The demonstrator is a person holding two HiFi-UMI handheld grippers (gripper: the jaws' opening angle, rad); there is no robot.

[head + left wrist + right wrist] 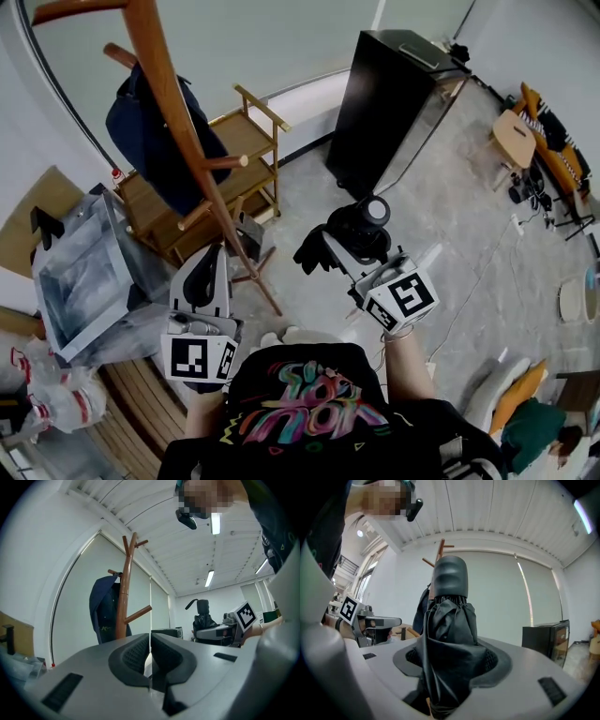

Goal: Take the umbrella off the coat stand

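Two grippers low in the head view. Upper left: coat stand [178, 112] with jacket [150, 131] hung on it. Lower left: left gripper [210, 267], jaws pressed together on nothing. Right of centre: right gripper [349, 246] pinching folded black umbrella [364, 225] (off the stand, apart from it).

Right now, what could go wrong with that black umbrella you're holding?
The right hand-held gripper pinches the folded umbrella around its loose fabric, so it might slide out and fall. The coat stand, with a dark blue jacket hanging on it, stands close on the left; a wide swing that way could bump it or snag the jacket.
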